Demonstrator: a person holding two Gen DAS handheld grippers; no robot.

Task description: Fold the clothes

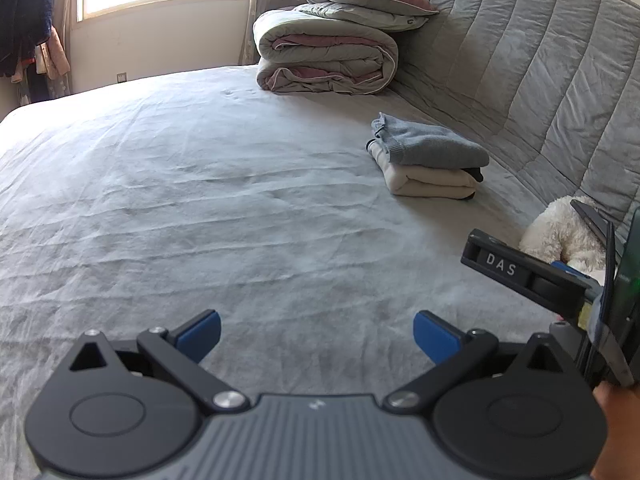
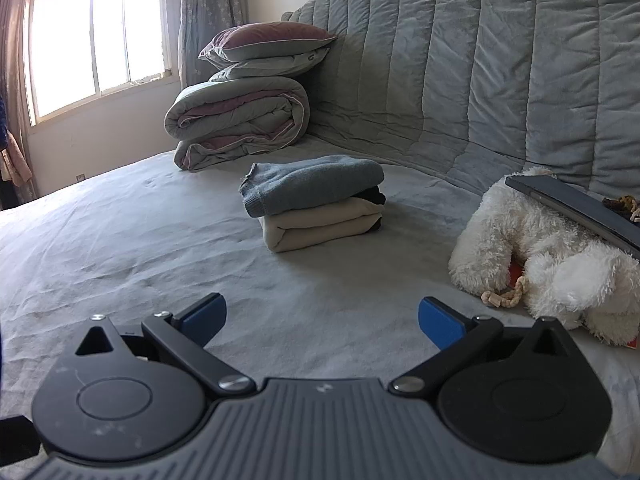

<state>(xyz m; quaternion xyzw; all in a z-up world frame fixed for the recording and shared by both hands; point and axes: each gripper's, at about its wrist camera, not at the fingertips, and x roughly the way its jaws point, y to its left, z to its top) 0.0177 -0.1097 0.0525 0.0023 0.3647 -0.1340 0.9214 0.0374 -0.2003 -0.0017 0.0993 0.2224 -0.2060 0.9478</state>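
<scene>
I'm looking out over a home bedroom: a wide bed [image 1: 200, 200] under a wrinkled grey sheet is filling my view, with a quilted grey headboard [image 2: 500, 72] curving behind it. Pillows [image 2: 268, 46] are sitting on a rolled duvet [image 2: 240, 128] by the headboard, and a white plush toy [image 2: 540, 256] is lying beside a small stack of folded clothes [image 2: 316, 204]. Daylight is pouring through a curtained window [image 2: 96, 36], and garments are hanging at the far wall [image 1: 24, 20].

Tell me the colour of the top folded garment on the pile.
Light blue-grey knitted garment, seen best in the right wrist view.
</scene>
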